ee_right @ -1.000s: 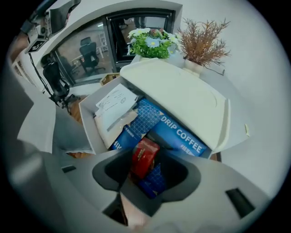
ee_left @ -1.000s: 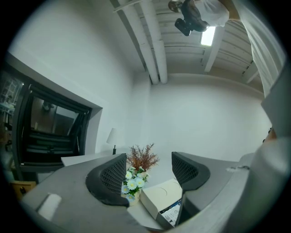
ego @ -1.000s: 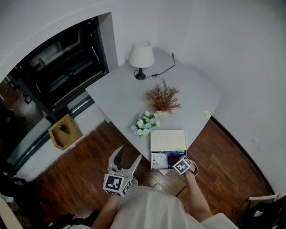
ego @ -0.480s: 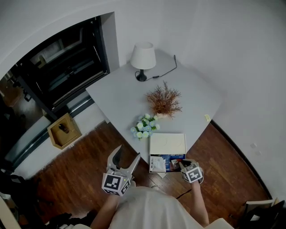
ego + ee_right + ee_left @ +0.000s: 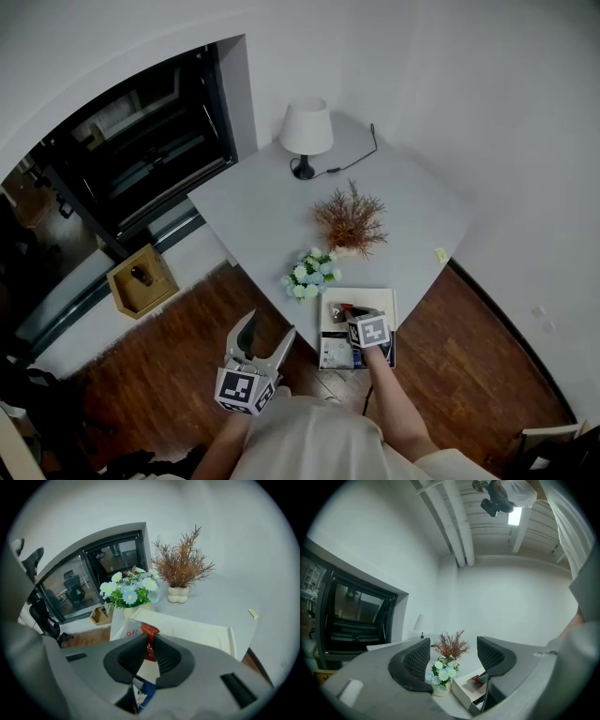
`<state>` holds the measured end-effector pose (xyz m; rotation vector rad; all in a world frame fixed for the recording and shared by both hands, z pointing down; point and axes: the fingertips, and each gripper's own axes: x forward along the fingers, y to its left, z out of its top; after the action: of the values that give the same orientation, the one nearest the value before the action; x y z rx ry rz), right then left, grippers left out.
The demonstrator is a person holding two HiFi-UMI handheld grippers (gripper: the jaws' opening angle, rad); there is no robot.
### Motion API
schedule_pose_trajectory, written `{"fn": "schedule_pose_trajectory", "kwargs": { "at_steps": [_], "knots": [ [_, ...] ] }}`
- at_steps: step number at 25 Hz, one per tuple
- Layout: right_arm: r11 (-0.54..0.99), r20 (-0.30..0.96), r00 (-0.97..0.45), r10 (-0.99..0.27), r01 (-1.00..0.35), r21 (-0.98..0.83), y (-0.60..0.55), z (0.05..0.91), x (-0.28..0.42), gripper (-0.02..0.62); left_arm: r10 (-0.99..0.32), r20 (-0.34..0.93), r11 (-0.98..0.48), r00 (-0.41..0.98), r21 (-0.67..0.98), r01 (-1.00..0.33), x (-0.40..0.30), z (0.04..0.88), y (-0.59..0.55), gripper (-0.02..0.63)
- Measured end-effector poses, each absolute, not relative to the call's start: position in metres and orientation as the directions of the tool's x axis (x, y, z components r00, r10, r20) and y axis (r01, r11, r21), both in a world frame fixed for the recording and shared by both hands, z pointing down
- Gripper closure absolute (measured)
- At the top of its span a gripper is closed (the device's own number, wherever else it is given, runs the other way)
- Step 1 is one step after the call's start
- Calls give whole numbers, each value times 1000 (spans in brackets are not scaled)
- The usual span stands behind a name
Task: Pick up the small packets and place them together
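A white box (image 5: 368, 298) lies open at the table's near edge, its tray part (image 5: 328, 353) holding several small packets. My right gripper (image 5: 343, 310) hangs over the box, pointing down and away from me. Its jaws have just been closing and are shut on a small red packet (image 5: 150, 639), which sticks up between the pads (image 5: 165, 658); the packet (image 5: 338, 307) also shows at the jaw tips from above. The box lid (image 5: 192, 631) lies below it. My left gripper (image 5: 268, 336) is held level over the floor, left of the box, open and empty (image 5: 453, 660).
A pot of white and blue flowers (image 5: 309, 274) stands just beyond the box, a dried brown plant (image 5: 351, 220) farther back, and a white lamp (image 5: 306, 131) at the far edge. A yellow slip (image 5: 440, 255) lies at the right. A wooden crate (image 5: 141, 281) sits on the floor.
My right gripper has left the box's near right corner and risen leftward over the box with the red packet in its jaws. The left gripper has stayed put.
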<state>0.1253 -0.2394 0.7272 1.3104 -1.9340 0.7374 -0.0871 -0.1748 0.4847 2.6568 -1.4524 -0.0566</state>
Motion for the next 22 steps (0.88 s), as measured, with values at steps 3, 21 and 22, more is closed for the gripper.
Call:
{"fn": "schedule_pose_trajectory", "kwargs": {
  "at_steps": [3,21,22],
  "knots": [
    [308,803,-255,-539,-947,-93,-240,738,110,537,-848,21,-524,529,114,-844,-93,484,-173,294],
    [333,465,-292,-836,-943,8,-240,623,121,347,-828,18,-553,561,147,-820,-84,490,-175,299],
    [333,368,-307,-878,-943,8,-237,592,126,347,-823,13,-561,567,137,-817,-81,487,-177,299]
  ]
}}
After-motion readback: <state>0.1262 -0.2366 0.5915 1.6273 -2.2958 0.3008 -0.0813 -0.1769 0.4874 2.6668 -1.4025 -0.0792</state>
